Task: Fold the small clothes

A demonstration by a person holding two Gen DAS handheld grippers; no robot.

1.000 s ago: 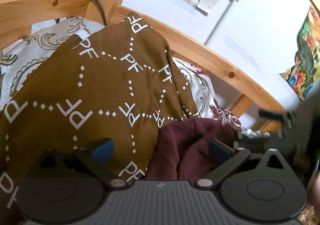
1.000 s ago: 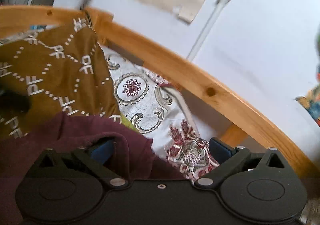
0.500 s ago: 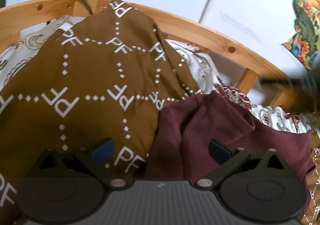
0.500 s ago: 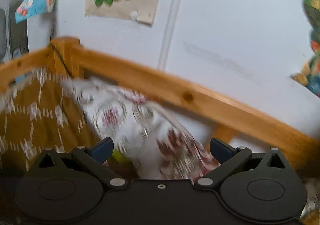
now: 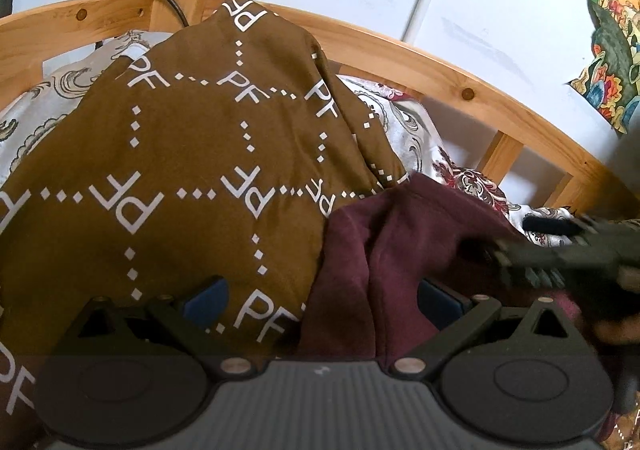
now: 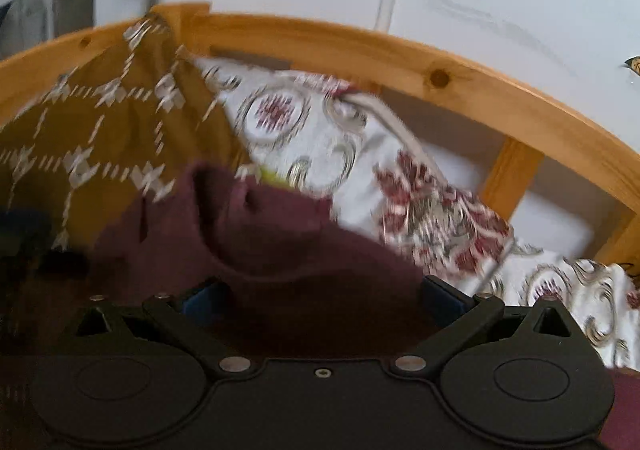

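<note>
Our left claw (image 5: 320, 296) hangs spread wide over the bed, one blue pad above the brown cloth (image 5: 192, 153) printed with white "PF" letters and dotted lines, the other above the crumpled maroon garment (image 5: 384, 250). Our right claw (image 6: 320, 300) is likewise released, with the maroon garment (image 6: 304, 242) bunched between its pads. The wooden rail (image 5: 492, 89) curves close behind, and patterned bedding (image 6: 340, 137) fills the room between garment and rail.
</note>
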